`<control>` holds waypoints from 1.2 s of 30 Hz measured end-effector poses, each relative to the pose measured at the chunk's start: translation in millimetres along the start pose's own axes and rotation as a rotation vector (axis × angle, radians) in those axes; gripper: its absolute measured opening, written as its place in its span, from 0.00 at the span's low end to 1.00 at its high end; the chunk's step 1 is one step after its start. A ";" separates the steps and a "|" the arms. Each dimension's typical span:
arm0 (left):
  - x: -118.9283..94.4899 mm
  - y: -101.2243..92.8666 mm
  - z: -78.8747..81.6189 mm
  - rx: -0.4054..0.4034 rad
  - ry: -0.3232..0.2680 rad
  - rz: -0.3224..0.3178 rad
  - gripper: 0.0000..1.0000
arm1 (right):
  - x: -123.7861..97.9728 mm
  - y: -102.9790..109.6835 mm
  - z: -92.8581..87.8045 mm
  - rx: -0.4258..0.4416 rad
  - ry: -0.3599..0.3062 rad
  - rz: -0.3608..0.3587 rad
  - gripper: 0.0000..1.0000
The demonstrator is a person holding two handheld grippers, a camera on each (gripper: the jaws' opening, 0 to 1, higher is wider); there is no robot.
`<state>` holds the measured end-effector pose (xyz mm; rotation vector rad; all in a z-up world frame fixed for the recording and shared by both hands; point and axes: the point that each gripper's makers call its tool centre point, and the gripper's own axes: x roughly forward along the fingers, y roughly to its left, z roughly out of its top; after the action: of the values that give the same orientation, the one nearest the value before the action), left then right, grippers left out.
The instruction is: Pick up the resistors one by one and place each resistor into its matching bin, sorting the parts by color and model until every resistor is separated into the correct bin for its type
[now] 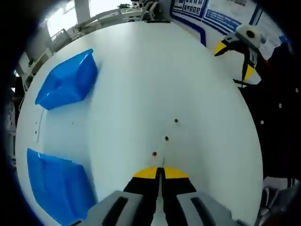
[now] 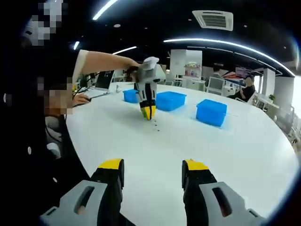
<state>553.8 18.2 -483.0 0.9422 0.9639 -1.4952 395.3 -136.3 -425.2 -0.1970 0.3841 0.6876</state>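
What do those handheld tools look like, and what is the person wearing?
Each tool has grey moulded bodies ending in black jaws with yellow tips: left tool, right tool. The person's dark clothing has small pale buttons, with a light short sleeve.

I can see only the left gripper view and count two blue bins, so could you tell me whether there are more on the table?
Observer: Yes. The right gripper view shows a third blue bin, just behind the left gripper.
Operator: Thank you. Is the right gripper carrying anything?
Observer: No. The right gripper is open, with nothing between its jaws.
Operator: Is there anything else beyond the bins?
Observer: An open laptop stands near the table's far edge.
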 end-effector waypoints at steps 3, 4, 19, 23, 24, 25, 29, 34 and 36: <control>-8.1 -5.2 5.6 -0.061 -0.118 0.025 0.05 | 0.4 -0.9 4.5 -0.005 -0.015 -0.005 0.51; -14.2 -6.8 8.7 -0.079 -0.179 0.049 0.05 | 0.2 -1.4 6.6 -0.007 -0.022 -0.009 0.51; -98.6 -42.1 60.6 -0.350 -0.963 0.463 0.05 | -12.1 -6.6 45.4 -0.003 -0.211 -0.136 0.50; -105.2 -45.9 67.8 -0.393 -1.053 0.548 0.05 | -14.2 -4.5 49.4 -0.004 -0.227 -0.138 0.49; -106.9 -44.4 69.8 -0.394 -1.061 0.575 0.05 | -14.6 -4.0 49.9 -0.002 -0.229 -0.135 0.49; -108.8 -42.3 72.2 -0.392 -1.065 0.594 0.05 | -15.0 -3.7 50.3 -0.006 -0.229 -0.136 0.49; -121.1 -23.7 86.5 -0.393 -1.078 0.655 0.05 | -21.4 -11.3 53.1 -0.003 -0.248 -0.166 0.49; -129.8 15.3 118.3 -0.387 -1.080 0.702 0.05 | -35.9 -36.6 48.9 0.012 -0.252 -0.265 0.50; -131.5 31.0 130.2 -0.384 -1.078 0.721 0.05 | -41.5 -47.4 43.6 0.036 -0.237 -0.307 0.49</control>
<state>591.4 -59.9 -316.6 0.0727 0.0587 -0.9037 408.9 -183.1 -366.1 -0.1349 0.1341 0.3954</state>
